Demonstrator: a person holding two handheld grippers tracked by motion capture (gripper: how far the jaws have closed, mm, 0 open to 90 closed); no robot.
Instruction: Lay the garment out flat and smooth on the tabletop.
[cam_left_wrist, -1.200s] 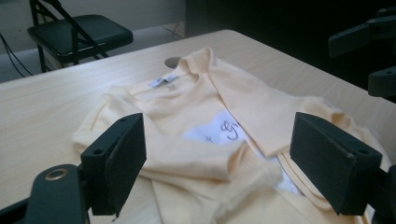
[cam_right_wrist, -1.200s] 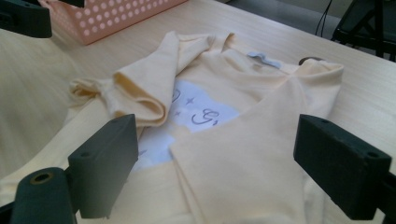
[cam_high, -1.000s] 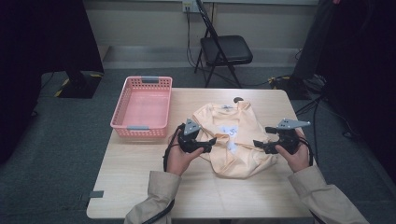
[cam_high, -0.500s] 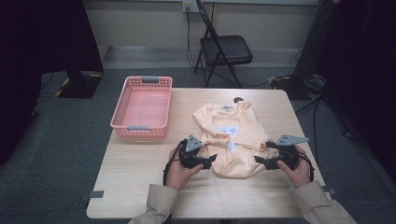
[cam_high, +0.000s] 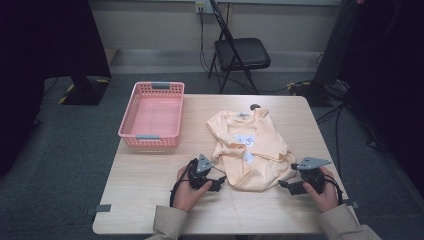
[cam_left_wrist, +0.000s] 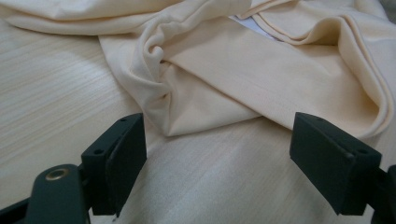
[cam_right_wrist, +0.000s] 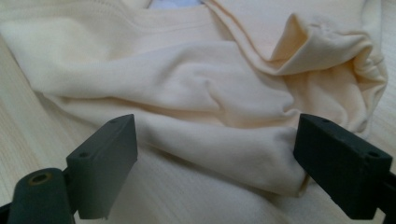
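Note:
A pale peach T-shirt (cam_high: 250, 150) lies crumpled on the wooden table (cam_high: 150, 195), with a white print near its middle. My left gripper (cam_high: 221, 182) rests on the table at the shirt's near left edge, its jaws open and nothing between them. In the left gripper view the shirt's hem (cam_left_wrist: 215, 112) lies just beyond the open left gripper (cam_left_wrist: 233, 163). My right gripper (cam_high: 281, 185) sits at the shirt's near right corner, open too. The right gripper view has folded cloth (cam_right_wrist: 210, 107) reaching in between the wide-apart jaws of the right gripper (cam_right_wrist: 219, 163), unclamped.
A pink plastic basket (cam_high: 152, 116) stands empty at the table's back left. A black folding chair (cam_high: 240, 55) stands behind the table. Dark cables (cam_high: 320, 90) run over the floor at the right. Bare tabletop stretches along the near edge.
Both hands have pulled back toward the near edge and lowered to the table. The shirt, held stretched between the grippers a second ago, has been let go and lies slack.

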